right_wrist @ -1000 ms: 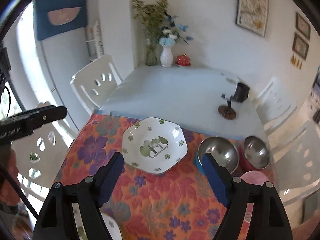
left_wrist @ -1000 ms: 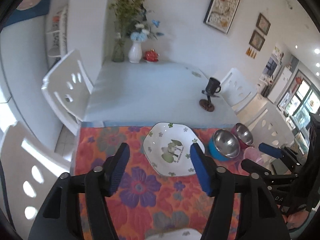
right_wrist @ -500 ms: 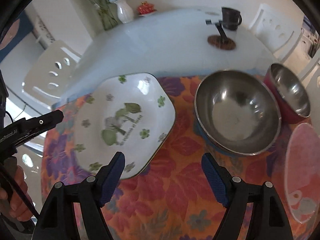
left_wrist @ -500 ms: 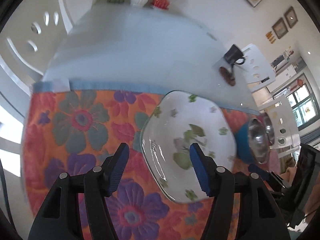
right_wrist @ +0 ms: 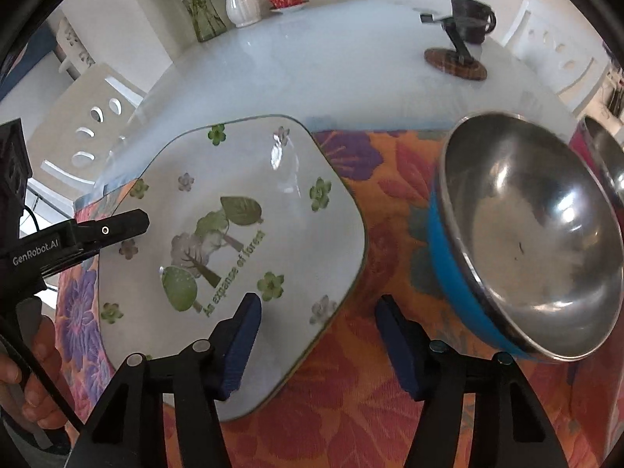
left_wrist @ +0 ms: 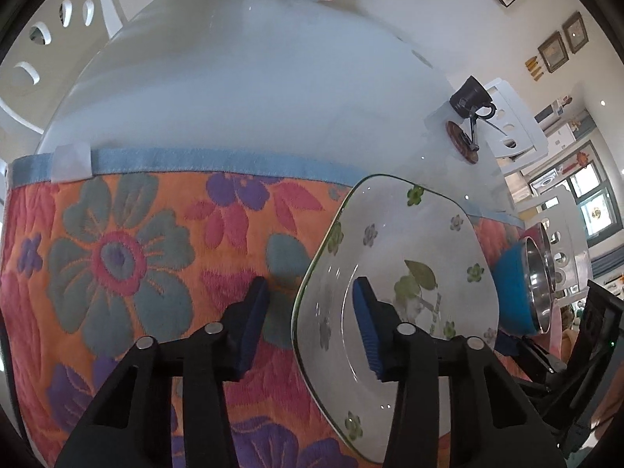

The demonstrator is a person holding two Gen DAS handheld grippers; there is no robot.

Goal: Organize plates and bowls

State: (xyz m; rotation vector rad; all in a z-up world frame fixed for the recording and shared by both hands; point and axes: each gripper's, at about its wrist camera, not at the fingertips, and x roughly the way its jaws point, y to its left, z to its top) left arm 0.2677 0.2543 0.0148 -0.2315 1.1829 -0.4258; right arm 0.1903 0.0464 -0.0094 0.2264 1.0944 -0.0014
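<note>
Reaching low: both hand-held grippers are down close to the white plate (right_wrist: 234, 241).
Left hand-held gripper (left_wrist: 310, 327): its jaws are apart, holding nothing; one blue pad is over the plate's inside, the other is over the cloth just past the plate's left edge, so the rim sits between them.
Right hand-held gripper (right_wrist: 316, 345): its jaws are wide apart, holding nothing; one blue pad is over the plate's near corner, the other is over the cloth just to the plate's right.
White plate: it lies flat on the flower cloth (left_wrist: 117, 257); it has rounded corners, green and grey flowers, trees and green words in the middle.
Blue bowl (right_wrist: 522, 234): shiny metal inside, blue outside; it sits on the cloth just to the right of the plate, not touching it.
Second metal bowl (right_wrist: 604, 156): right behind the blue bowl, farther from the plate, cut off by the picture edge.
Counter (right_wrist: 312, 62): pale and smooth, reaching away beyond the plate.
Black mug (right_wrist: 474, 19): far behind the plate, on the right.
White vase (right_wrist: 241, 0): far behind the plate, at the back.
</note>
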